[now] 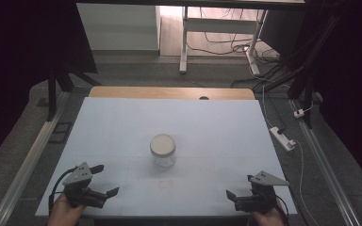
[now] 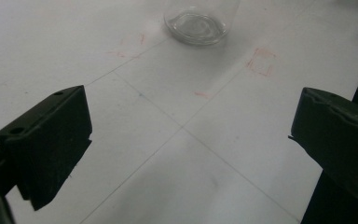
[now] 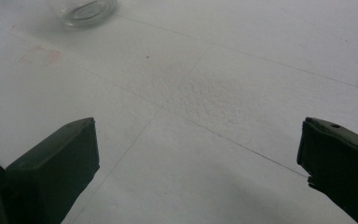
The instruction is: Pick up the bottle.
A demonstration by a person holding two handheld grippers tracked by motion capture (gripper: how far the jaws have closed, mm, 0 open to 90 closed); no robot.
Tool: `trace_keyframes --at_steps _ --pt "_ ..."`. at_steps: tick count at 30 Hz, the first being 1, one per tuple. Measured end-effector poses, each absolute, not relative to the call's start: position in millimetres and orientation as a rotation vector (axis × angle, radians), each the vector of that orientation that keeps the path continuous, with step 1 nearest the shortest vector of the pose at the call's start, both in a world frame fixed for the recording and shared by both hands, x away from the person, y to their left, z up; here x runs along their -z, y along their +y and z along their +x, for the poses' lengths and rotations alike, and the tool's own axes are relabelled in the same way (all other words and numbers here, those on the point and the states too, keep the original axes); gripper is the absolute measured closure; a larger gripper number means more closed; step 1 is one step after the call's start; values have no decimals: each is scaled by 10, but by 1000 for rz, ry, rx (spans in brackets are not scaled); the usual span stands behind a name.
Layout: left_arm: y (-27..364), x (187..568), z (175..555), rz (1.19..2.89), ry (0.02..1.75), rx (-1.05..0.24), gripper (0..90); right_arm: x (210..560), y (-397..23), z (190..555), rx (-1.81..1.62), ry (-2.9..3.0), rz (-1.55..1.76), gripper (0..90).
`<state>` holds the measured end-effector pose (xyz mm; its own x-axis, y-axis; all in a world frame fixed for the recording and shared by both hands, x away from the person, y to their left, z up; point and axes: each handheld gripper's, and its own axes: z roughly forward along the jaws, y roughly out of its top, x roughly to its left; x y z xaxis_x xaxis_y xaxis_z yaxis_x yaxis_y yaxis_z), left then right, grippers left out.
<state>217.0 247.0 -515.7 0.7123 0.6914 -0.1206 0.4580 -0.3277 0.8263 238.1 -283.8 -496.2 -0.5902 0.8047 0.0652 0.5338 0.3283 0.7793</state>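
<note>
A clear glass jar (image 1: 162, 151) with a cream lid stands upright in the middle of the white table top (image 1: 118, 122). My left gripper (image 1: 108, 179) rests near the front left corner, open, with nothing between its jaws. My right gripper (image 1: 239, 187) sits near the front right corner, also open and empty. In the left gripper view the jar's glass base (image 2: 196, 23) shows at the top, far beyond the wide-apart jaws of the left gripper (image 2: 191, 121). In the right gripper view the jar's base (image 3: 85, 9) is at the top left, well ahead of the right gripper (image 3: 198, 140).
Faint pencil lines and small red marks (image 2: 261, 61) cross the table top in front of the jar. A wooden strip (image 1: 169, 92) borders the far edge. A white power strip (image 1: 283, 138) and cables lie on the floor to the right. Desk legs (image 1: 184, 42) stand behind.
</note>
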Motion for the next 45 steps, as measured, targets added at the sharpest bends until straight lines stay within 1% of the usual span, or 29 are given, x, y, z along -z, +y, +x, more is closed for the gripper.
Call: trace_keyframes --at_steps 17,20,26,36,45 --pt "2136 5119 2477 2030 873 -318 0 4964 -2829 2383 -1126 2272 1187 0" --pt "2069 5111 2540 2033 850 -321 0 4964 -2829 2383 -1126 2273 1187 0" --pt "1953 5127 2684 2052 796 -286 0 4967 -2829 2388 -1128 2275 1187 0" --pt "1723 5167 2952 2053 768 -291 0 4967 -2828 2391 -1123 2281 1190 0" --pt "1492 5197 3180 2083 700 -273 0 4968 -2829 2392 -1124 2284 1189 0"
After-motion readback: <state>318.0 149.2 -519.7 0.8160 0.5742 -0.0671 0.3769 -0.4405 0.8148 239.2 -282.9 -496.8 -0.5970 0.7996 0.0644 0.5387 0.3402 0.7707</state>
